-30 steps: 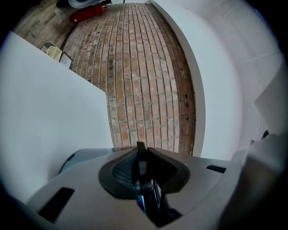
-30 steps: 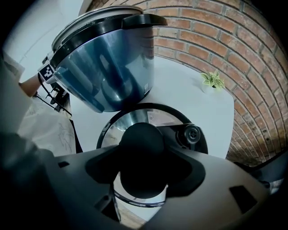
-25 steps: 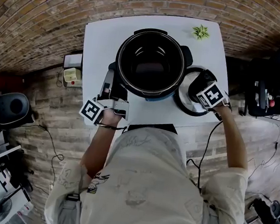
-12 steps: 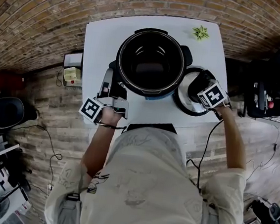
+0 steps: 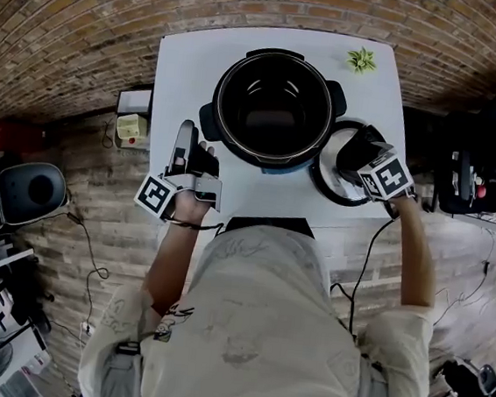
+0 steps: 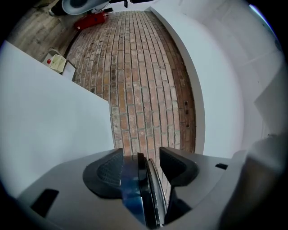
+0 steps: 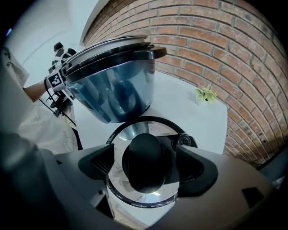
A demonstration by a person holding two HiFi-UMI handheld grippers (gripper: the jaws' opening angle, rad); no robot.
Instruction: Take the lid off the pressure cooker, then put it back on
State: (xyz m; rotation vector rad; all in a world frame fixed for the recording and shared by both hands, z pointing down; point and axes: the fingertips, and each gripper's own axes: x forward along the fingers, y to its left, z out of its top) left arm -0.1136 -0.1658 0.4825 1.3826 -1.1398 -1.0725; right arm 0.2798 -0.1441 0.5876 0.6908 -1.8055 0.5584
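Note:
The blue pressure cooker (image 5: 275, 108) stands open and lidless in the middle of the white table (image 5: 178, 71). Its steel lid (image 5: 328, 177) lies flat on the table to the pot's right. My right gripper (image 5: 358, 154) points down over the lid. Its jaws have just been opening, and its pads stand apart on both sides of the black knob (image 7: 145, 161), gaps showing. My left gripper (image 5: 192, 142) is level at the pot's left side. Its jaws have also just been opening, and the cooker's blue and black edge (image 6: 137, 193) sits between them, with the right pad clear of it.
A small green plant (image 5: 361, 60) stands at the table's far right corner. A cream box (image 5: 129, 128) sits on the brick floor left of the table. The person's torso fills the near side. Cables trail on the floor to the right.
Both grippers' jaws have spread wider. The left gripper now sits slightly further left of the pot's side. The right gripper stays over the lid's knob.

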